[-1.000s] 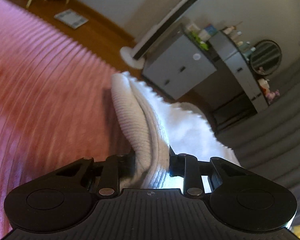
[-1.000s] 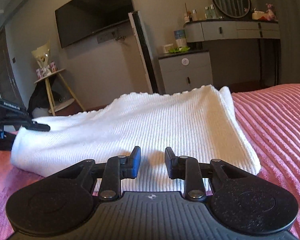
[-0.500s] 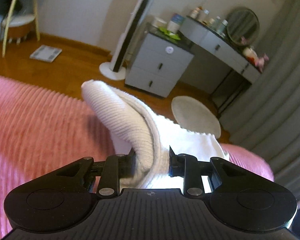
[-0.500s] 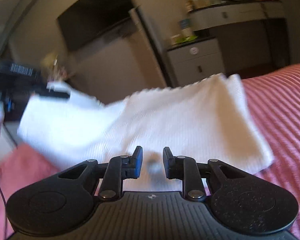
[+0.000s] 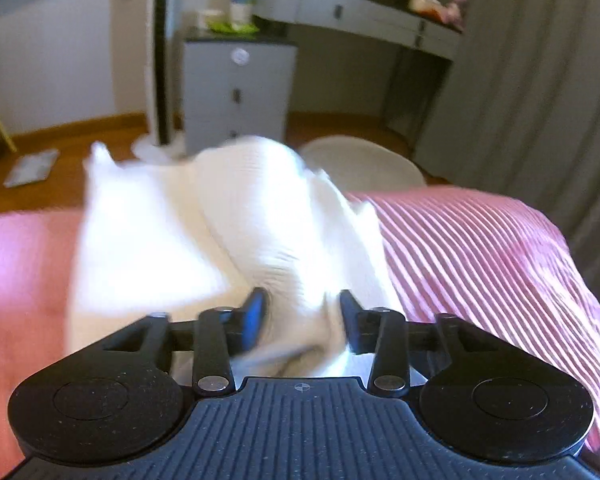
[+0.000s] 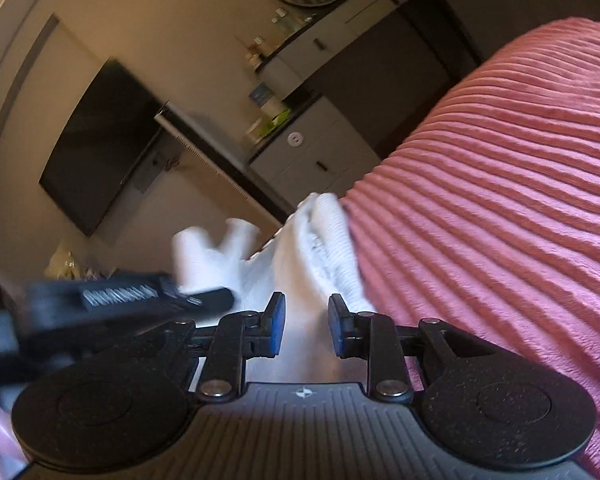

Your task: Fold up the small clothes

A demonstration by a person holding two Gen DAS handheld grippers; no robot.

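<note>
Left wrist view: we've just been opening the left gripper (image 5: 302, 316), jaws apart w/ white knit garment (image 5: 260, 220) loose between on pink bedspread (image 5: 480, 248); right gripper (image 6: 304, 320) pinches it; lay edges square.

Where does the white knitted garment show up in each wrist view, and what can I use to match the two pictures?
Left wrist: the white knitted garment fills the centre, heaped on the pink bedspread, running down between the left gripper fingers.
Right wrist: the garment lies centre, bunched at the bedspread's left edge, ahead of the right gripper.
Shared landmark: the grey drawer cabinet with a round white badge.
</note>
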